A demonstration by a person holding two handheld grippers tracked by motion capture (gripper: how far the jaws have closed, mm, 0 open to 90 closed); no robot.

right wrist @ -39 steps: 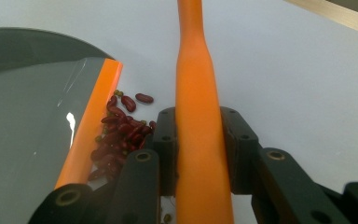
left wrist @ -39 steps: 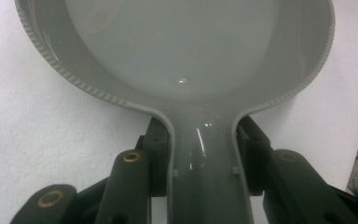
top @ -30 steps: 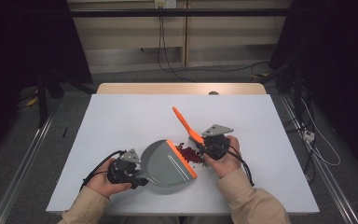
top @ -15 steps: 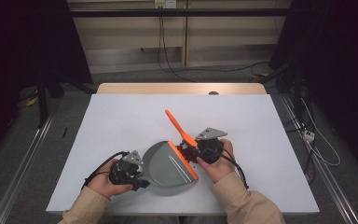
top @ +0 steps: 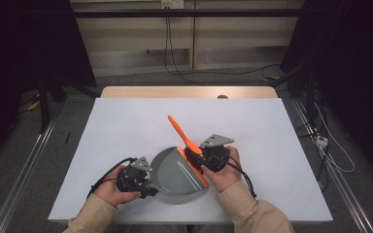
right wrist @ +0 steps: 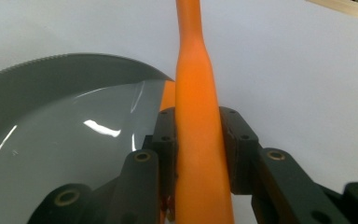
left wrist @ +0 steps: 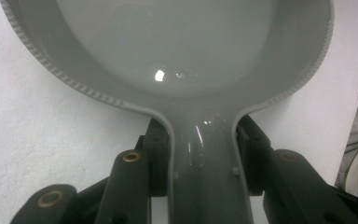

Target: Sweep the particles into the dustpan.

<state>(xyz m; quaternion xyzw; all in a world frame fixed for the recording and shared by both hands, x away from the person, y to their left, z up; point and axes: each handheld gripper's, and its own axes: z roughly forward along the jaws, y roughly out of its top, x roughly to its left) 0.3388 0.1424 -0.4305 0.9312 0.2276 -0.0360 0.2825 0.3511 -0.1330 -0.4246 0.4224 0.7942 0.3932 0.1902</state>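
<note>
The grey dustpan (top: 175,172) is held by its handle in the left tongs (top: 143,182) on the counter (top: 126,121). The orange brush (top: 182,136), gripped in the right tongs (top: 199,158), is placed at the dustpan's lip. The sweeping-in step seems nearly finished; next, the brush should be lifted clear of the dustpan.

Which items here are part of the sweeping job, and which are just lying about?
In use: grey plastic dustpan, clamped by left gripper; orange-handled brush, clamped by right gripper.
Lying about: small dark object at the white table's far edge; cables on the floor.
</note>
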